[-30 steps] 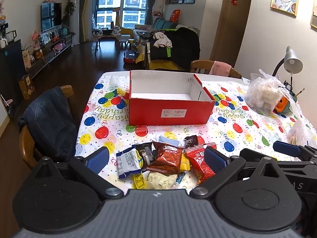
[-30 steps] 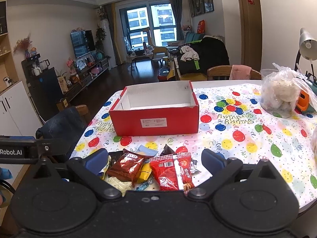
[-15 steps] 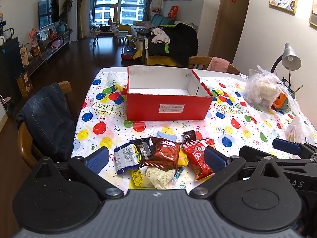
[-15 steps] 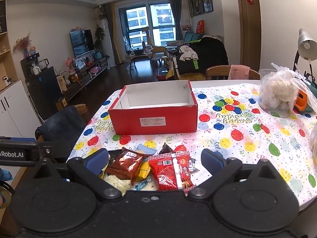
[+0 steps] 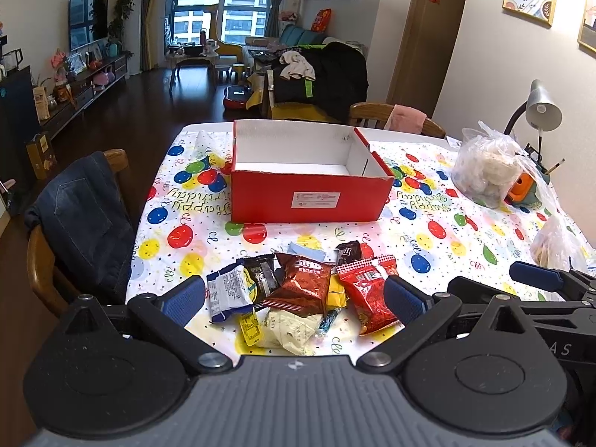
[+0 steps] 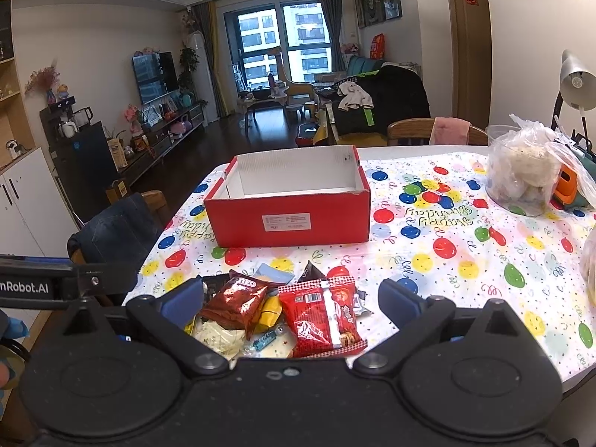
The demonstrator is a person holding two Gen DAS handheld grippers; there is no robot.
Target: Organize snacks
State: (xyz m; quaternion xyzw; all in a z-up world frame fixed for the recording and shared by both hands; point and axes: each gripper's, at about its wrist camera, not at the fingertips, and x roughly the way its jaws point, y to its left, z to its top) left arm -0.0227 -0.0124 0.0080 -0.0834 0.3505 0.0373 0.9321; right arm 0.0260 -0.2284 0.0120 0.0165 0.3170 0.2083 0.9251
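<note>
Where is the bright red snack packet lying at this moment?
The bright red snack packet lies at the right edge of the snack pile, beside the brown Oreo bag, on the near part of the table in front of the red box.

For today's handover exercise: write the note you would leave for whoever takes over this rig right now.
Left gripper: open, empty, hovering over the snack pile.
Right gripper: open, empty, over the same pile.
Loose pile of wrapped snacks lies on the balloon-print tablecloth at the near edge; bright red crinkled packet sits between the right gripper's fingers.
Open red cardboard box beyond looks empty.
Done: nothing visibly packed.
Left: move every snack into the box.
</note>
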